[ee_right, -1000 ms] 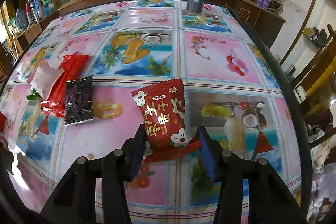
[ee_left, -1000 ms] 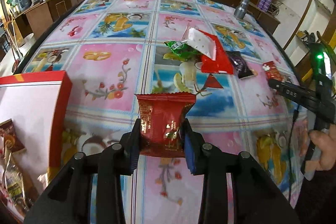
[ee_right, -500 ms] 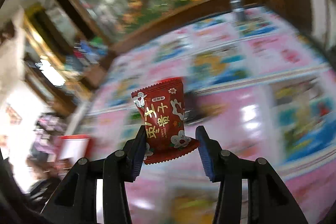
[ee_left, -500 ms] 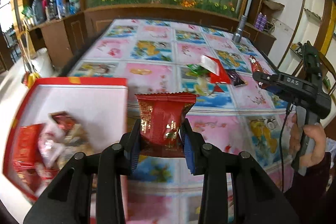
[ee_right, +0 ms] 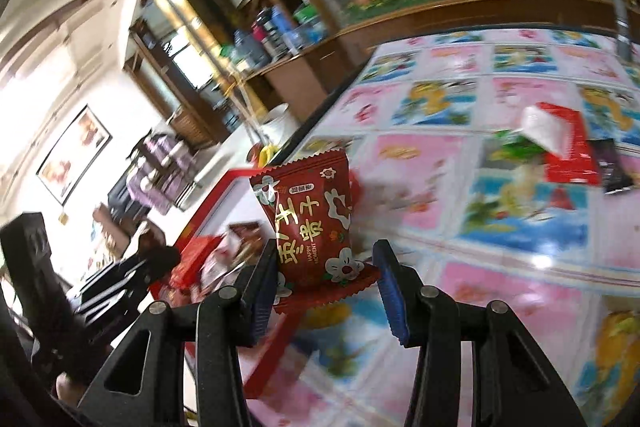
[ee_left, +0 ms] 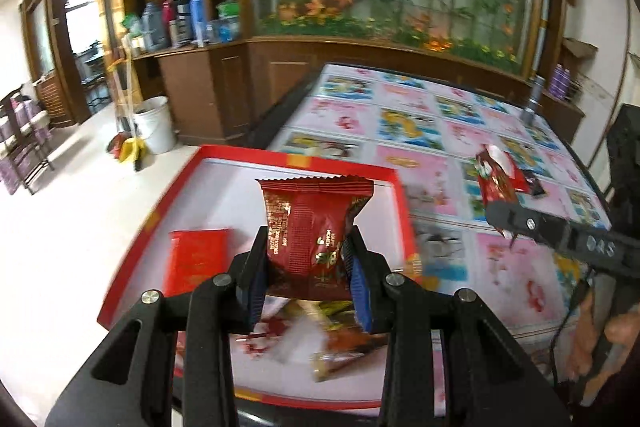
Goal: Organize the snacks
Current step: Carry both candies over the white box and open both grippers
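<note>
My left gripper (ee_left: pixel 307 277) is shut on a dark red snack packet (ee_left: pixel 310 231) and holds it above the red-rimmed white box (ee_left: pixel 328 174), which holds several snacks, among them a flat red packet (ee_left: pixel 196 257). My right gripper (ee_right: pixel 326 291) is shut on a red packet with white flowers and gold characters (ee_right: pixel 310 221), in the air to the right of the box (ee_right: pixel 218 195). The right gripper also shows in the left wrist view (ee_left: pixel 496 195), with its packet in front of it.
Loose snacks lie on the patterned tablecloth: a red and white packet (ee_right: pixel 560 139), a green one (ee_right: pixel 510 147) and a black one (ee_right: pixel 614 167). A metal flashlight (ee_left: pixel 534 99) stands at the table's far edge. A white bucket (ee_left: pixel 154 125) stands on the floor left of the table.
Both grippers have swung left with their packets. The left one has gone from above the tablecloth to above the box. The right one has lifted its packet off the table and neared the box.
</note>
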Available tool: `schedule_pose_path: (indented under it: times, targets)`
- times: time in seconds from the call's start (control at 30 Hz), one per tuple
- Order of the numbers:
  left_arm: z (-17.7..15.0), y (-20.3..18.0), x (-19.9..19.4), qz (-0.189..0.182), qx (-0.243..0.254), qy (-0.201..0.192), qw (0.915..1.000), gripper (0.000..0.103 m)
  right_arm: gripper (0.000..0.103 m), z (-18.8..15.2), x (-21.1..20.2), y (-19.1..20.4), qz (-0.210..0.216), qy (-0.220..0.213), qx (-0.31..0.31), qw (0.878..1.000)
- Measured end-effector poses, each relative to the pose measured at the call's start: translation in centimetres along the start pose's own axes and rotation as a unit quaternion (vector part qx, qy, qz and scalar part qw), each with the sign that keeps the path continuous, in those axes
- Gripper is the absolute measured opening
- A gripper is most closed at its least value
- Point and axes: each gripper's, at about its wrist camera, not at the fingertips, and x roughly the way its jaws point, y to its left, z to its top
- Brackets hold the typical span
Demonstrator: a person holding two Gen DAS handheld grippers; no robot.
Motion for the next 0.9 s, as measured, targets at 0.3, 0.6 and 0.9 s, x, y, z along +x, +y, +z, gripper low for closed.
schedule_pose_path:
  times: [0.3, 0.6, 0.9]
  targets:
    - [-0.9, 2.9, -0.7, 0.015, -0.016, -0.019, 0.9996, 0.033, 0.047, -3.0, 1.5, 6.2, 0.01, 0.025, -0.051, 0.998]
    - [-1.5, 3.8, -0.2, 0.011, -0.019, -0.014, 0.9997, 0.033, 0.047, -3.9, 3.2, 8.9, 0.01, 0.039, -0.069, 0.997]
    - [-2.4, 6.0, 1.1, 0.019, -0.033, 0.005, 0.9993, 0.033, 0.047, -4.9, 5.5, 9.1, 0.001, 0.059, -0.067, 0.996]
